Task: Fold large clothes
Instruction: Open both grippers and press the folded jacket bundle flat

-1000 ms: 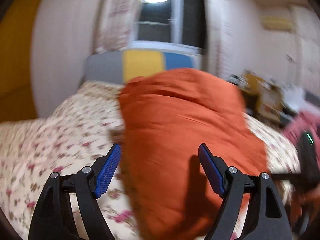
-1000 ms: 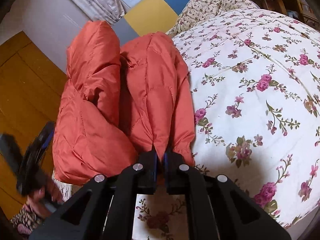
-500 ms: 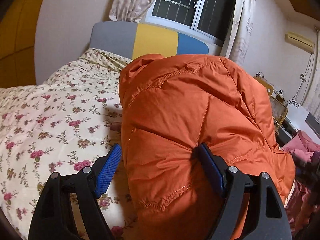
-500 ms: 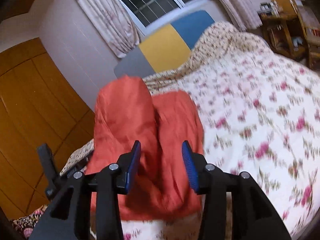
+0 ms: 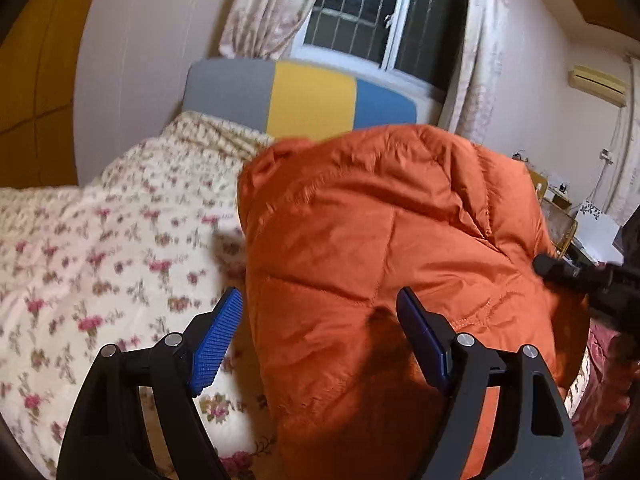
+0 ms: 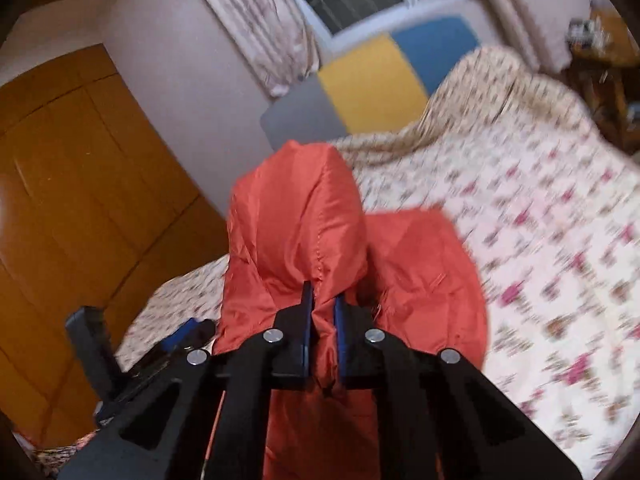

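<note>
A puffy orange jacket is heaped on the flowered bed. My left gripper stands wide open low in front of it. The jacket's near bulge sits between the blue pads; the left pad is off the cloth. In the right wrist view, my right gripper has its jaws closing tight on a raised fold of the jacket, pads pinching the fabric. The rest of the jacket hangs below and spreads right on the bedspread. The right gripper's black body shows at the jacket's right edge.
A grey, yellow and blue headboard stands under a curtained window. Wooden wardrobe doors run along the left. A cluttered side table sits at the right. The left gripper's body is low left in the right wrist view.
My right gripper opened, rose, and shut again on a fold of the jacket, lifting it. The left gripper stayed open and shifted slightly beside the jacket.
</note>
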